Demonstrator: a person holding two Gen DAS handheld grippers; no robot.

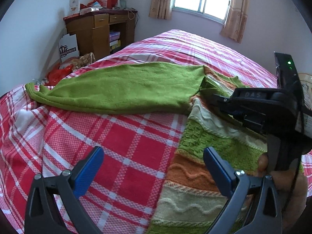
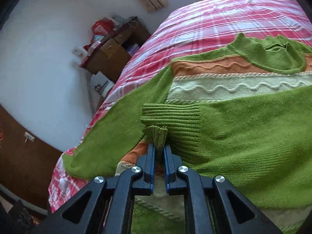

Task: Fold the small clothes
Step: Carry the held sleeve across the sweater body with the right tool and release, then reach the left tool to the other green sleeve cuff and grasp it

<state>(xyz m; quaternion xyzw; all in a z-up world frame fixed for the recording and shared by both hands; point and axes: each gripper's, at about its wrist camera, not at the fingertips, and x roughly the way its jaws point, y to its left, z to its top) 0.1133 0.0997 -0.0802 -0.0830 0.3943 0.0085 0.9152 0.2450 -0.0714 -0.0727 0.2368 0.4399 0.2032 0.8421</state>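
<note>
Sweater [image 2: 234,128] lies flat on the plaid bed [image 1: 120,146] – soft, floppy knit, so hold the ribbed cuff [image 2: 156,134] your right gripper [image 2: 159,152] is clenched on; left gripper [image 1: 154,167] hangs released over its left edge.

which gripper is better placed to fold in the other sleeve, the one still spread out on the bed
Left. The left gripper is open and empty, facing the outstretched sleeve. The right gripper is shut on the ribbed cuff of the sleeve already across the sweater.

Both grippers, left gripper [image 1: 153,161] and right gripper [image 2: 159,152]: black linkage frames, silver screws, blue ribbed pads [image 1: 87,170]. Bare fingertip skin at 4 o'clock.
</note>
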